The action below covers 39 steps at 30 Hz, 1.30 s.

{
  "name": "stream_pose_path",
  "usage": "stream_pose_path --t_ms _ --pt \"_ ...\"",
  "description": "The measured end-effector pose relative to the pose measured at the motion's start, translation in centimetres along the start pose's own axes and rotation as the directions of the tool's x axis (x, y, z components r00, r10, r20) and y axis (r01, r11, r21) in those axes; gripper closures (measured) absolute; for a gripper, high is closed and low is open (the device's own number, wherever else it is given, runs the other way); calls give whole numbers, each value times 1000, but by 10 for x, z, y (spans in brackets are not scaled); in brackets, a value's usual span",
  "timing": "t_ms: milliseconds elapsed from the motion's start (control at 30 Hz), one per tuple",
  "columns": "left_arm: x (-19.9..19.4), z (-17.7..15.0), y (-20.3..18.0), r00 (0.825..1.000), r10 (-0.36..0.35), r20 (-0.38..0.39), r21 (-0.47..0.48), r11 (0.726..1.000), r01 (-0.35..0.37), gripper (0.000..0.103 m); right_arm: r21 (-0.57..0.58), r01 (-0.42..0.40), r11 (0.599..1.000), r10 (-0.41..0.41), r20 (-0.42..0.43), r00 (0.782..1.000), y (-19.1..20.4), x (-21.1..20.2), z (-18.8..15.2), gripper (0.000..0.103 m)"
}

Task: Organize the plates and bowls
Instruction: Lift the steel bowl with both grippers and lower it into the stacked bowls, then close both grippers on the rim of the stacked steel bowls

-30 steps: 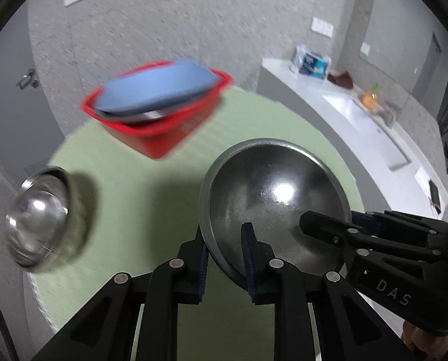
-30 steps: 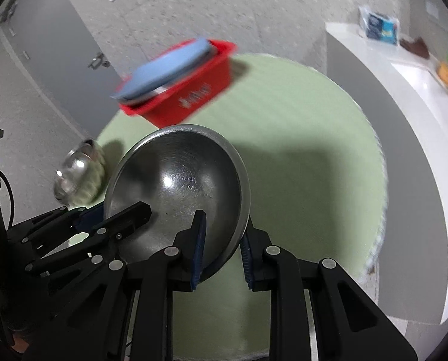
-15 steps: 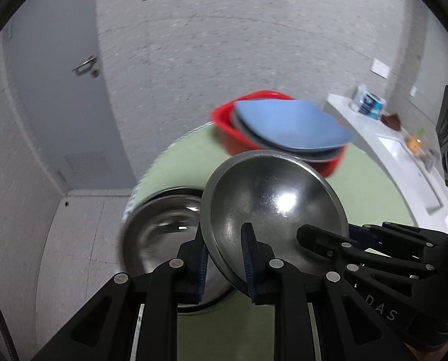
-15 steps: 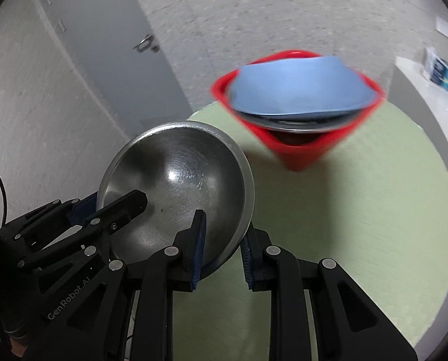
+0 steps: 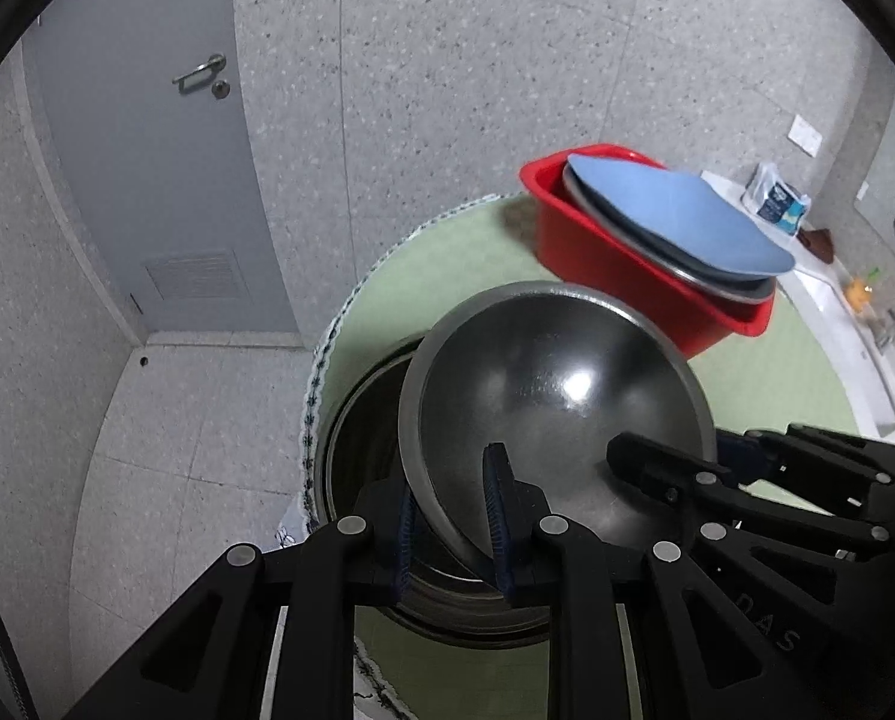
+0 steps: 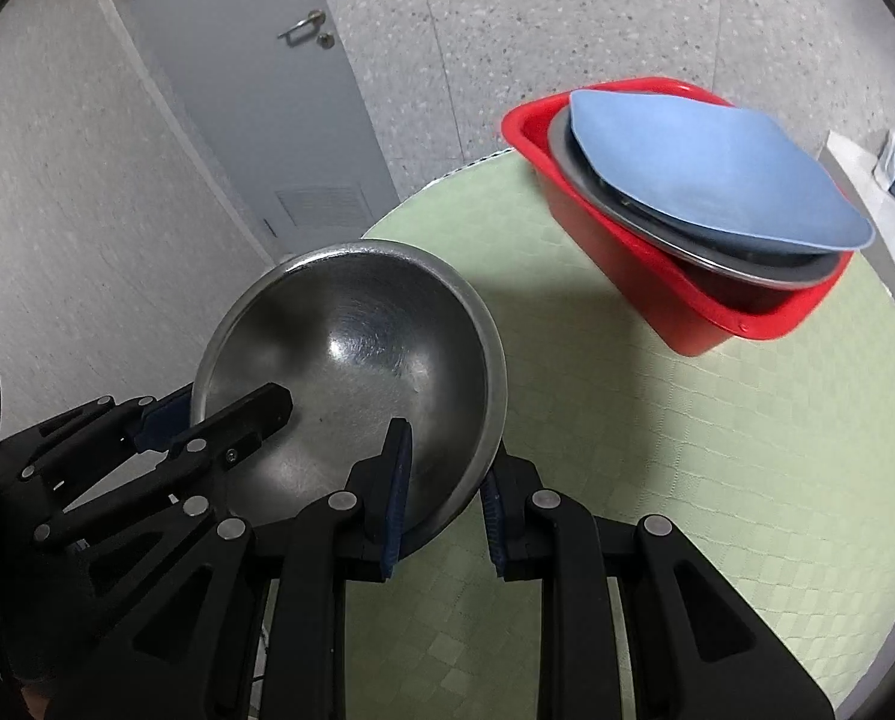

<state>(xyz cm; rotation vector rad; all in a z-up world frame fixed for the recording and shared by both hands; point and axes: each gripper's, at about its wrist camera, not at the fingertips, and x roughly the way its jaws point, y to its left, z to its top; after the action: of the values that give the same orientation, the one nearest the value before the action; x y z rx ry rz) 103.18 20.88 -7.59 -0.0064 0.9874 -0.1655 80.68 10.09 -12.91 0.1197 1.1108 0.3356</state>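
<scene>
I'm pinching the steel bowl [image 5: 558, 414] by its rim, left gripper [image 5: 450, 510] on one side, right gripper [image 6: 441, 495] opposite, over the second bowl [image 5: 351, 450] below my left fingers. It's stiff, light, slick; thin rim grips could slip.

This looks like a kitchen or washing-up room. A round worktop [image 6: 717, 450] with a green cloth holds a red tub [image 6: 645, 276] of plates. A long white counter [image 5: 867, 324] with a sink runs along speckled grey walls, near a grey door [image 5: 147, 138].
</scene>
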Motion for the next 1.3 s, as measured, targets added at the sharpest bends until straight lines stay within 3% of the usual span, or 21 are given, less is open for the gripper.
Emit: stream_pose_path --t_ms 267,600,733,1167,1300 --pt "20 10 4 999 -10 -39 -6 1000 10 84 -53 69 996 -69 7 998 12 -1 -4 79" --pt "22 9 3 999 0 -32 -15 1000 -1 79 -34 77 996 -77 22 997 14 -4 -10 76" --pt "17 5 1 999 20 -27 -4 1000 -20 76 -20 57 998 -57 16 998 11 -3 -16 73" --pt "-1 -5 5 1000 -18 -17 -25 1000 17 65 75 -37 997 37 12 999 -8 3 -21 69" --pt "-13 -7 8 999 -35 4 -34 999 35 52 94 -49 994 46 31 998 -11 -1 -22 65"
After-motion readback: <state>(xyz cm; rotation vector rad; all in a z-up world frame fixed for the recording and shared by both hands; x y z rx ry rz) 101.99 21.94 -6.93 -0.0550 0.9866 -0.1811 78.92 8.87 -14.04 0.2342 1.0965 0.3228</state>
